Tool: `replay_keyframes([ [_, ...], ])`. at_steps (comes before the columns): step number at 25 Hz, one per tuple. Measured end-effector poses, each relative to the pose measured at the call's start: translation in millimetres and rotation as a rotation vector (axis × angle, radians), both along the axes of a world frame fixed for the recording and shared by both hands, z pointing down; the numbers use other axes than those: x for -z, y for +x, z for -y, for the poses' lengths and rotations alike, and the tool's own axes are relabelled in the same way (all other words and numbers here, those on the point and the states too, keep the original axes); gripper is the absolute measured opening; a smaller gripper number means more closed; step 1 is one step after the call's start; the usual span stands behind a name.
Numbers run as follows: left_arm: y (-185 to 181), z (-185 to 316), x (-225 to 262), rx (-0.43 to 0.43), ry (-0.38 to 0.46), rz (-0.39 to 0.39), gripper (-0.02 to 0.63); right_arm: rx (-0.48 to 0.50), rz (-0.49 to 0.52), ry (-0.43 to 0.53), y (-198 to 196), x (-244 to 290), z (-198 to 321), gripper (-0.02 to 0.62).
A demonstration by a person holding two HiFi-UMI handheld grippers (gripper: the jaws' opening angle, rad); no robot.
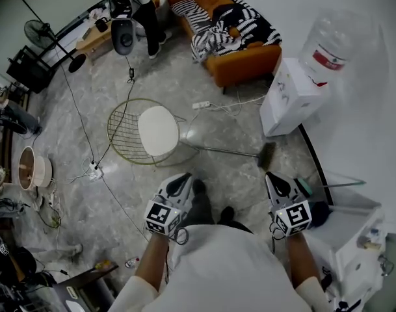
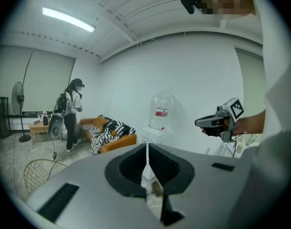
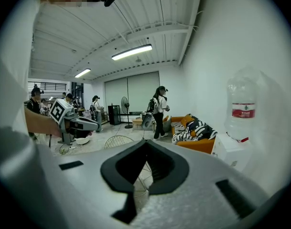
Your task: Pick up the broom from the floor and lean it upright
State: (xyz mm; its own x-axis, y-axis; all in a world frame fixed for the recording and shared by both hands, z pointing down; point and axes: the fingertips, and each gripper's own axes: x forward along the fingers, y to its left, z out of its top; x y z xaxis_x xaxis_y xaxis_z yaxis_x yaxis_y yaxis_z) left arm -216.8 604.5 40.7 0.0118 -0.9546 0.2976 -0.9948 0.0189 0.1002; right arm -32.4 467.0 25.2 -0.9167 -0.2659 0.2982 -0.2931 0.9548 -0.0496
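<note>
- Well, at the left a wire chair (image 1: 157, 130) with a white seat stands on the marble floor (image 1: 178, 77)
- left gripper (image 1: 182, 182) is held out in front of the person, its jaws closed together with nothing between them
- broom (image 1: 230, 151) lies flat on the floor beyond both grippers, handle end by the chair, bristle head near the water dispenser (image 1: 285, 99); neither gripper touches it
- right gripper (image 1: 273, 179) is held out beside the left one, jaws also pressed together and empty
</note>
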Motion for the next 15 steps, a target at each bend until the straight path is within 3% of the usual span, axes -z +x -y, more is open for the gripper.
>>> replay_keyframes([
  [15,-127,59,-34,-0.123,-0.040,-0.017,0.015,-0.055,-0.120,0.007,-120,-24,46,-0.002],
])
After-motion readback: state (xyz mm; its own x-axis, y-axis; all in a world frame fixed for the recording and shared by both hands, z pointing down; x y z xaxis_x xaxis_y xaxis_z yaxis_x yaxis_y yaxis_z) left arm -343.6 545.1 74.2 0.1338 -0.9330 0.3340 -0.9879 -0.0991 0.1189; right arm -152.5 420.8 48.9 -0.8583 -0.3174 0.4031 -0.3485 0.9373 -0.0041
